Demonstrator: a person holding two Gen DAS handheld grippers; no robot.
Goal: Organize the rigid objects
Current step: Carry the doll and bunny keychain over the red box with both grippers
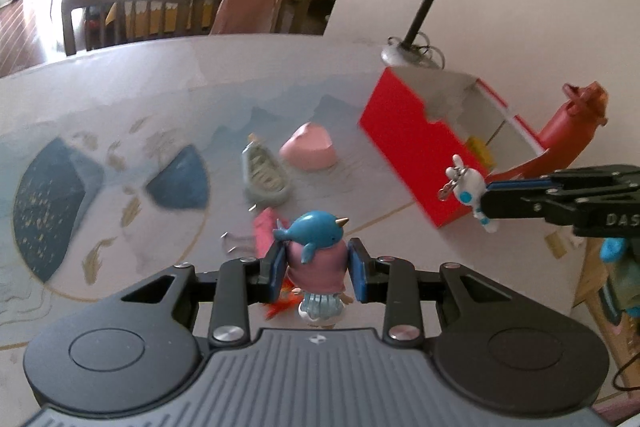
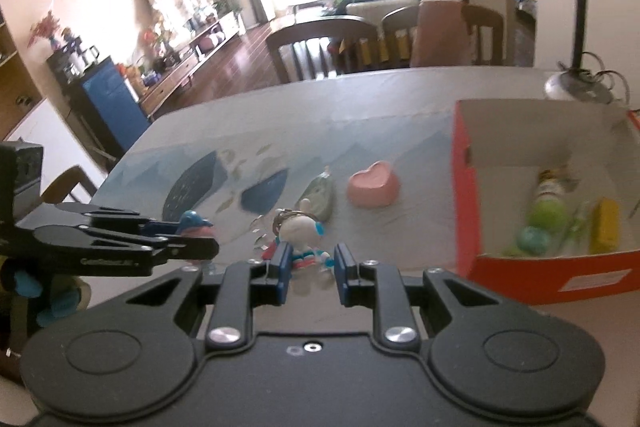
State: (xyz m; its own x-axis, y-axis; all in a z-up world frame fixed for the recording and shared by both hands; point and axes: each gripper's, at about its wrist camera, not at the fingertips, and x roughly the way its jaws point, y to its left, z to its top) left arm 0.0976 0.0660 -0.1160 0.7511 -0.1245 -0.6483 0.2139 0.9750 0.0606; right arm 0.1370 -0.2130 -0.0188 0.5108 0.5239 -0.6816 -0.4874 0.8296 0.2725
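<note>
The narwhal-capped figurine (image 1: 316, 255) sits pinched in the left gripper (image 1: 317, 269), lifted above the table mat (image 1: 120, 187). The white rabbit keychain (image 2: 302, 241) is clamped in the right gripper (image 2: 311, 273). Both should probably travel level to the red box (image 2: 520, 267) and be released low inside. Only the right wrist view shows the box's contents, a yellow block (image 2: 606, 231) and green toys; the left shows a red-brown bottle (image 1: 568, 131) behind.
</note>
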